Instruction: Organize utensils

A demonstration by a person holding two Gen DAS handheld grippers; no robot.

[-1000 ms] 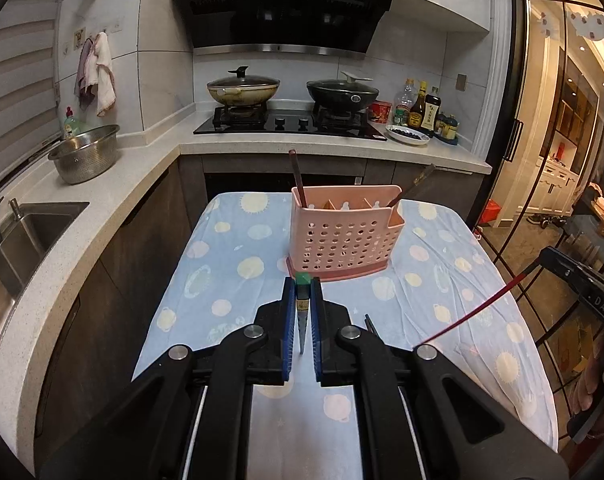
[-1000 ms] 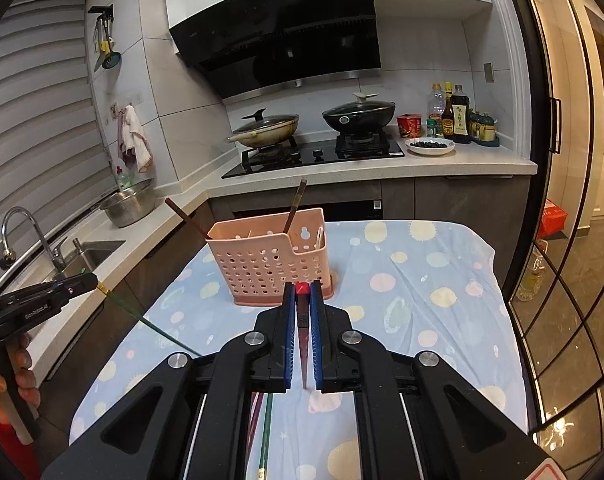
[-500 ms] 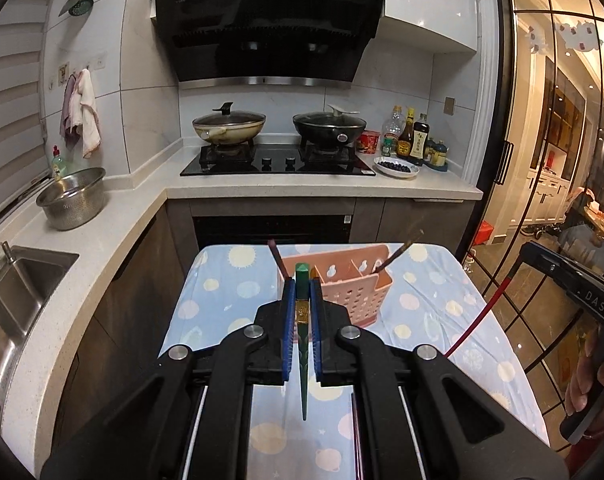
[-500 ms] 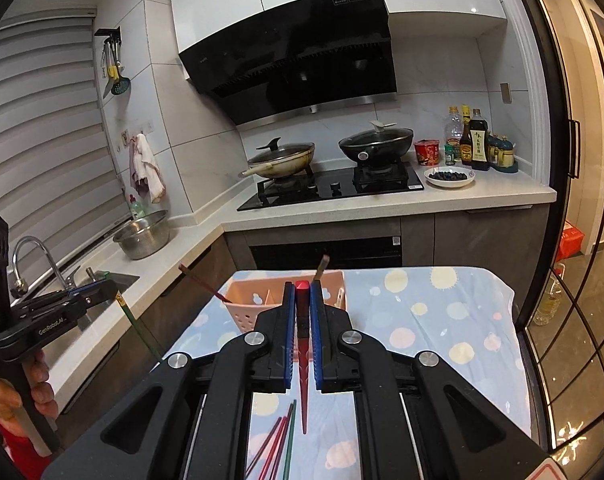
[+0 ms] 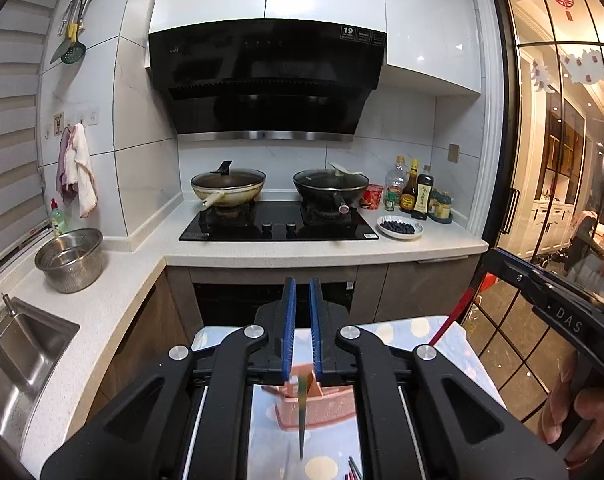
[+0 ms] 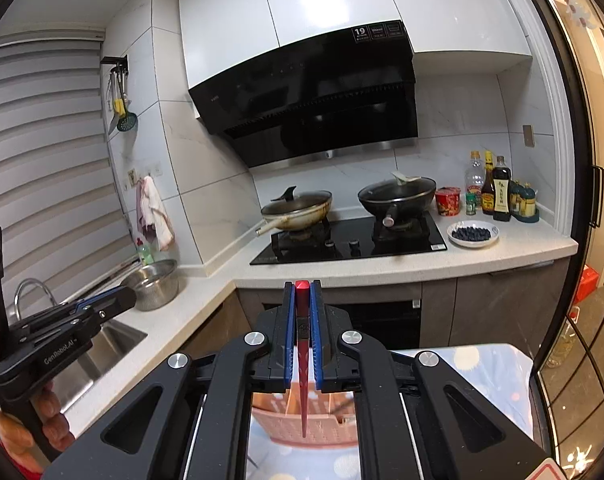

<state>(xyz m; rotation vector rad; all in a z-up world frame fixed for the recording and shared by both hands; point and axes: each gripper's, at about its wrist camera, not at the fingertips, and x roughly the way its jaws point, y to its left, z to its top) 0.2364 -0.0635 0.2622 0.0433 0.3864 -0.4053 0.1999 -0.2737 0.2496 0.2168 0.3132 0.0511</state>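
Observation:
My left gripper (image 5: 300, 285) is shut on a green chopstick (image 5: 301, 416) that hangs point down below the blue pads (image 5: 289, 332). Under it, a pink perforated utensil caddy (image 5: 326, 408) stands on the dotted blue tablecloth (image 5: 406, 330). My right gripper (image 6: 302, 285) is shut on a red chopstick (image 6: 303, 392), whose tip hangs above the same caddy (image 6: 275, 420). Each gripper shows in the other's view: the right one (image 5: 542, 296) with its red chopstick (image 5: 454, 316), the left one (image 6: 97, 308) held by a hand (image 6: 49, 420).
A few loose chopsticks (image 5: 354, 470) lie on the cloth near the bottom edge. Beyond the table runs an L-shaped counter with a sink (image 5: 17, 356), a steel colander (image 5: 71, 258), a hob with two pans (image 5: 277, 220), bottles (image 5: 418, 194) and a plate (image 5: 400, 227). Glass doors (image 5: 542, 200) stand at the right.
Both grippers have risen and drawn back with their chopsticks. The caddy has slid from ahead of the fingers to below them in both views.

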